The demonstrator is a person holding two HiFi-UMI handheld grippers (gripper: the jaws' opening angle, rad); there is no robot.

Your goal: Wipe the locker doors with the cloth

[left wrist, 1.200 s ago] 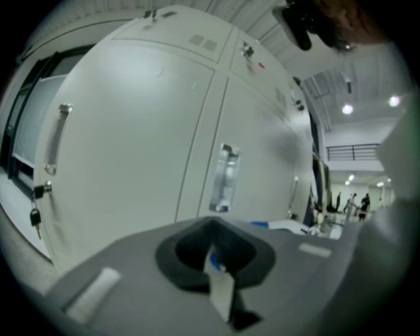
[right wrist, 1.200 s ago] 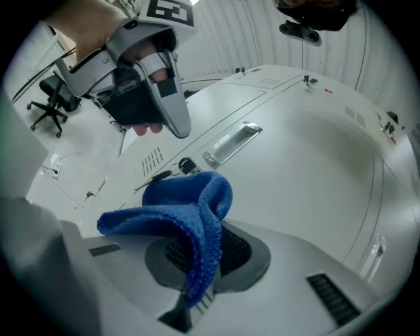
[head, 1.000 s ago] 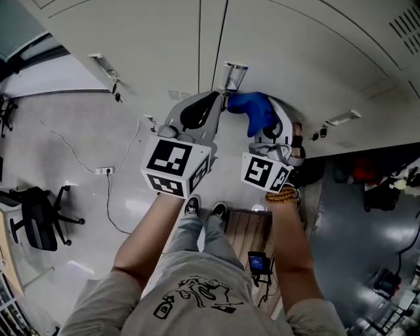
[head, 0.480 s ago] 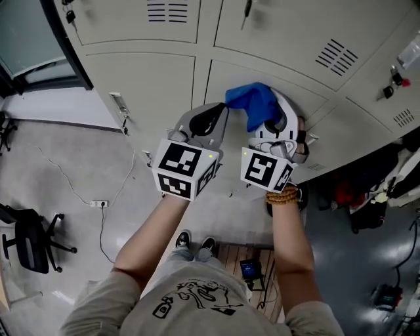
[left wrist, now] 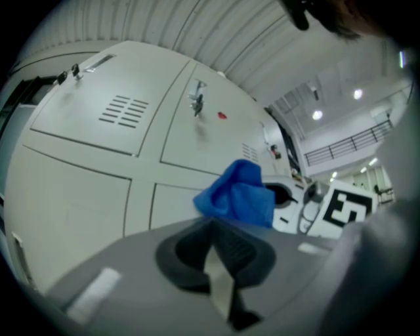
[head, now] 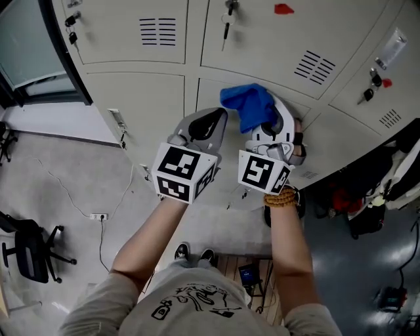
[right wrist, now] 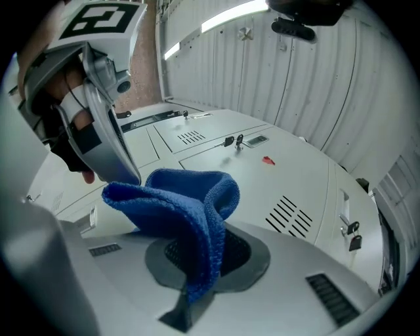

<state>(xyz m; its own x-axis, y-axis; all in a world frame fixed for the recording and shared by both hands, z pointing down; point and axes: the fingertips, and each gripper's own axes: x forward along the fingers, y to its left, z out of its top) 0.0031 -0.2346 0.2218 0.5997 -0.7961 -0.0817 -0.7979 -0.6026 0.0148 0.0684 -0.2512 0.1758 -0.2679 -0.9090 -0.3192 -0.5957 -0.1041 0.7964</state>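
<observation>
the right gripper (right wrist: 197, 282) is seen clenched on the blue cloth (right wrist: 187, 203), which is pinched between its jaws and bunched up above them. the cloth is held before the beige locker doors (head: 262, 39), just below a seam; contact cannot be told. the left gripper (left wrist: 220, 279) is held closed on nothing, just beside the right one. a key (head: 226, 23) is hung in a lock above, near a red mark (head: 283, 9).

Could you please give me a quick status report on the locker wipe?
Left gripper shut, empty. Right gripper shut on blue cloth. Cloth in front of locker doors, contact unclear. Keys hang in a lock above.
</observation>
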